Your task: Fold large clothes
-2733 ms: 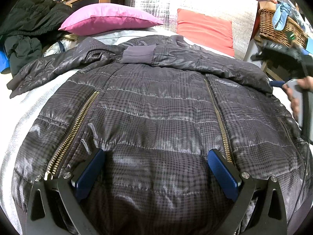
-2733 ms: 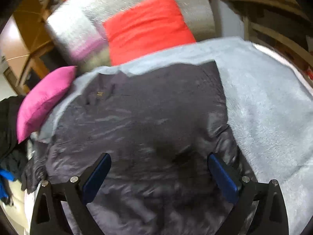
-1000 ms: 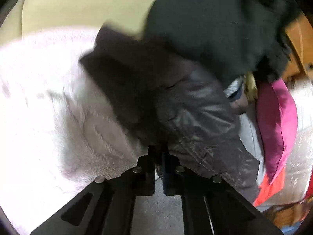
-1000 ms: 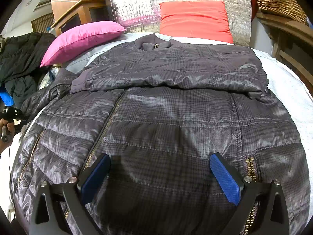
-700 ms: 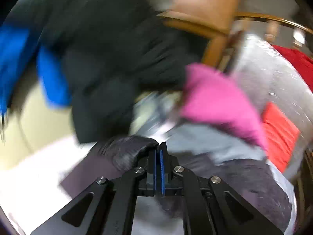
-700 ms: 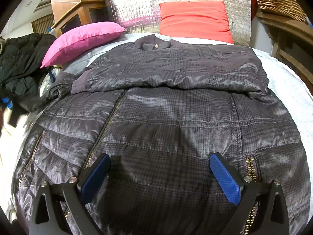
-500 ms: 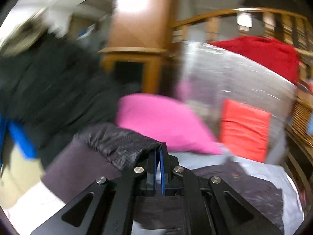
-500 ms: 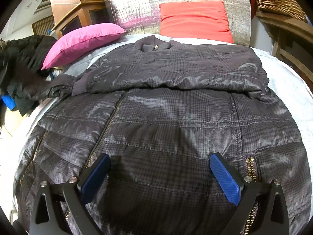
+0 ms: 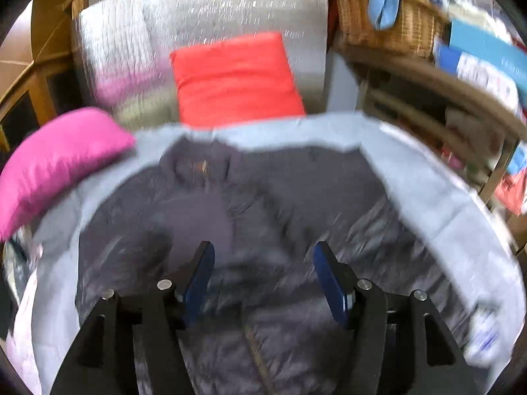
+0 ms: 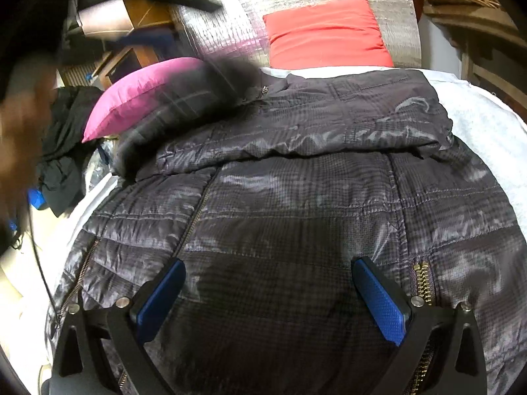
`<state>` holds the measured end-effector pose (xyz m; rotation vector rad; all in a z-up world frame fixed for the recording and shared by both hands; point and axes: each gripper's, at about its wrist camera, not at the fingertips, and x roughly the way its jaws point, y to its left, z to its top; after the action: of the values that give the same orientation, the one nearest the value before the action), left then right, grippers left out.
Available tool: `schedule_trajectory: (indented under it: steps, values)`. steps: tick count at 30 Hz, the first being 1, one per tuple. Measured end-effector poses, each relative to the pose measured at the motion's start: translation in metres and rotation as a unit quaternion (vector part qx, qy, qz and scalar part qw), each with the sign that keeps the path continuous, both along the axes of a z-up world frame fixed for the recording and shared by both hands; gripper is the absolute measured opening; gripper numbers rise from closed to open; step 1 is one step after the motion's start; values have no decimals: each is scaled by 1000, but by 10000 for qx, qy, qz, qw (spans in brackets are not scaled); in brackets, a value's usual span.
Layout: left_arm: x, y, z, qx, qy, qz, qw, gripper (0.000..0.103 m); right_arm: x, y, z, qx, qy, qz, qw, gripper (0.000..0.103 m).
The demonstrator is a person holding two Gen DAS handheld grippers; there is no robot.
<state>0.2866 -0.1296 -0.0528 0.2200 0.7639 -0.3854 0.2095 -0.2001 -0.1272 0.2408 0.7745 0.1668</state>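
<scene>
The jacket (image 10: pixel 296 204) is dark grey with a fine check pattern and a sheen, its zipper teeth (image 10: pixel 421 279) brass-coloured. The bed cover (image 9: pixel 411 177) is pale grey-blue. One pillow (image 10: pixel 138 98) is magenta, another (image 10: pixel 326 33) orange-red, against a silvery backrest (image 9: pixel 197 19). The claw pads (image 10: pixel 378 299) are blue on black frames. The blurred basket (image 9: pixel 388 23) looks tan.

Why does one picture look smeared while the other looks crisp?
Left wrist view: everything is motion-blurred, the dark quilted jacket and wicker basket included. Right wrist view: the jacket is sharp, with glossy glare; only the upper left corner blurs. Both bulge like fisheyes.
</scene>
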Motion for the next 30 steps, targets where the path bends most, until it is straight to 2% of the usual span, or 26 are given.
schedule_trajectory:
  steps: [1, 3, 6, 8, 10, 11, 14, 16, 17, 19, 21, 24, 25, 27, 29, 30]
  values:
    - [-4, 13, -6, -41, 56, 118, 9999, 64, 0, 0, 0, 16, -5, 1, 10000, 103]
    - [-21, 31, -13, -148, 83, 369, 9992, 71, 1, 0, -1, 32, -11, -1, 10000, 103]
    - [-37, 83, -9, -259, -214, 1019, 9942, 73, 2, 2, -2, 4, -3, -5, 10000, 103]
    - [-45, 118, -14, -204, -597, 1749, 9826, 76, 2, 2, -2, -28, 9, -8, 10000, 103]
    - [-43, 158, -21, -319, -778, 2657, 9604, 82, 3, 4, -3, -84, 30, -13, 10000, 103]
    - [-41, 172, -25, -467, -727, 2900, 9531, 83, 3, 4, -3, -114, 42, -15, 9999, 103]
    - [-23, 215, -48, -1188, -182, 3544, 9273, 83, 5, 9, -3, -318, 121, -34, 9994, 103]
    - [-15, 230, -56, -1637, 55, 3681, 9152, 83, 7, 14, 0, -493, 214, -29, 9985, 103]
    - [-10, 234, -56, -1829, 56, 3677, 9118, 83, 8, 16, 2, -544, 262, -15, 9982, 103]
    - [-3, 235, -51, -1984, -175, 3591, 9118, 83, 6, 16, 16, -650, 141, -129, 9977, 102]
    - [9, 226, -57, -1824, -279, 3507, 9181, 84, 8, 20, 35, -819, -118, -145, 9965, 102]
    - [23, 216, -89, -1529, 1, 3402, 9279, 84, 27, 38, 67, -1375, -516, -43, 9892, 102]
    - [25, 216, -104, -1561, 160, 3391, 9276, 84, 36, 45, 74, -1578, -603, 26, 9856, 102]
    - [29, 228, -114, -1952, 421, 3364, 9203, 87, 60, 66, 83, -2149, -802, 254, 9730, 102]
    - [23, 241, -115, -2445, 338, 3330, 9100, 88, 85, 79, 82, -2553, -860, 388, 9622, 102]
    - [21, 241, -115, -2486, 305, 3311, 9098, 88, 99, 84, 78, -2664, -825, 415, 9594, 102]
